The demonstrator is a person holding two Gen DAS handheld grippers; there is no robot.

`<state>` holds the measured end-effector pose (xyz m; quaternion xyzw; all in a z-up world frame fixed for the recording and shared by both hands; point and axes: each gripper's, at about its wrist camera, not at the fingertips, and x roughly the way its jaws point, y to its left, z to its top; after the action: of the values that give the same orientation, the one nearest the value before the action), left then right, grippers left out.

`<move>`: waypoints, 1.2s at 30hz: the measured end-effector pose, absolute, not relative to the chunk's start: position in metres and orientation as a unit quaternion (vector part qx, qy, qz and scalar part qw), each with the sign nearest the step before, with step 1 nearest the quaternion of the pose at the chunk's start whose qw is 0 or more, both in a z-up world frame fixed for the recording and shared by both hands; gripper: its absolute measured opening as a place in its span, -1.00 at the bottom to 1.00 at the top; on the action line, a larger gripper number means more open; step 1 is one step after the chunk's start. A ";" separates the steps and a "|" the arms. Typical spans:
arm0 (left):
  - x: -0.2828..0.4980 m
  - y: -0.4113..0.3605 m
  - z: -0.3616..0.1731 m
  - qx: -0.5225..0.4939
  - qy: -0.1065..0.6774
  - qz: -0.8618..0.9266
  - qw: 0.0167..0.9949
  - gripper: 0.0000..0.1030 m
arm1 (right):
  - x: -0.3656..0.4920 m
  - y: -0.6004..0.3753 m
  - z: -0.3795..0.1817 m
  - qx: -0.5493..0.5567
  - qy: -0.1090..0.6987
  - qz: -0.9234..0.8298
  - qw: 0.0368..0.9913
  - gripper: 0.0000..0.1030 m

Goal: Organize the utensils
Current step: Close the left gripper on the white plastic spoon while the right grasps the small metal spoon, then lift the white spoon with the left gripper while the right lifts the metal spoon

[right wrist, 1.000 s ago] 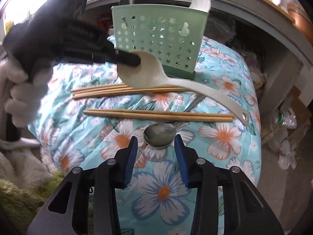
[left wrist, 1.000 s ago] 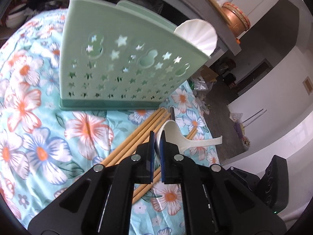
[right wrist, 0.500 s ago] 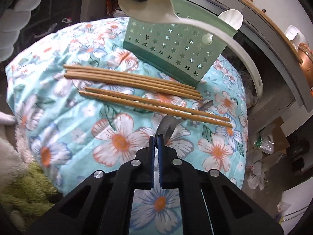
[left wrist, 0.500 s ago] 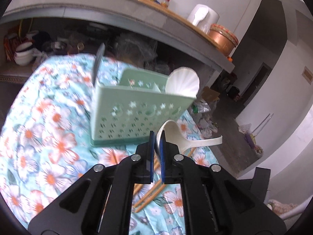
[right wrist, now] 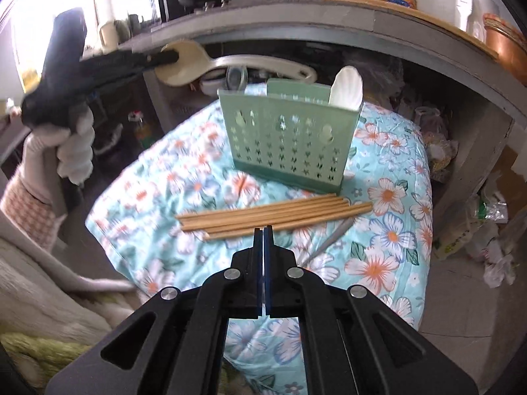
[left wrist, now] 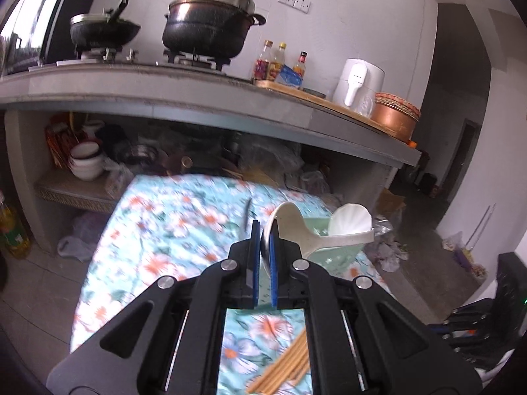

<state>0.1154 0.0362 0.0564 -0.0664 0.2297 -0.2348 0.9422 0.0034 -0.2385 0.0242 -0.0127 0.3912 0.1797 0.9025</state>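
Note:
My left gripper (left wrist: 263, 230) is shut on the bowl of a cream plastic ladle (left wrist: 296, 230), whose handle runs right in front of the green star-holed caddy (left wrist: 332, 253). In the right wrist view the left gripper (right wrist: 166, 56) holds the ladle (right wrist: 197, 62) high, up and left of the caddy (right wrist: 290, 141). A white shell-shaped spoon (right wrist: 346, 89) stands in the caddy's right end. My right gripper (right wrist: 263, 230) is shut on a metal spoon (right wrist: 332, 235). Only the spoon's handle shows, slanting off to the right. Several wooden chopsticks (right wrist: 273, 217) lie in front of the caddy.
A floral cloth (right wrist: 392, 230) covers the table. A gloved hand (right wrist: 74, 151) grips the left tool. Behind runs a grey counter (left wrist: 210, 95) with pots, bottles, a white appliance and a copper pot. Bowls and clutter fill the shelf beneath. Plastic bags lie on the floor at right.
The right gripper closed on the metal spoon's bowl and rose. The left gripper lifted the cream ladle off the table to above the caddy's height.

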 end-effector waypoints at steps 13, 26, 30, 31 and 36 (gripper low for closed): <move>0.128 0.015 0.084 0.044 0.221 -0.196 0.954 -0.92 | 0.008 -0.261 0.010 -0.028 0.386 0.178 0.905 -0.86; 0.127 0.022 0.070 0.014 0.237 -0.184 0.954 -0.92 | -0.002 -0.224 -0.078 -0.267 0.430 0.239 0.828 0.01; 0.130 0.027 0.066 0.008 0.243 -0.179 0.953 -0.92 | 0.007 -0.211 -0.096 -0.276 0.426 0.240 0.827 0.01; 0.131 0.028 0.065 0.007 0.243 -0.178 0.953 -0.92 | 0.009 -0.211 -0.098 -0.272 0.420 0.239 0.832 0.00; 0.133 0.033 0.066 0.002 0.238 -0.176 0.955 -0.92 | 0.012 -0.209 -0.100 -0.229 0.428 0.239 0.841 -0.62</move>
<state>0.1332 0.0334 0.0664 0.0023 0.2383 -0.1761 0.9551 0.0117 -0.2090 -0.0999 -0.2293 0.4281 0.2389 0.8409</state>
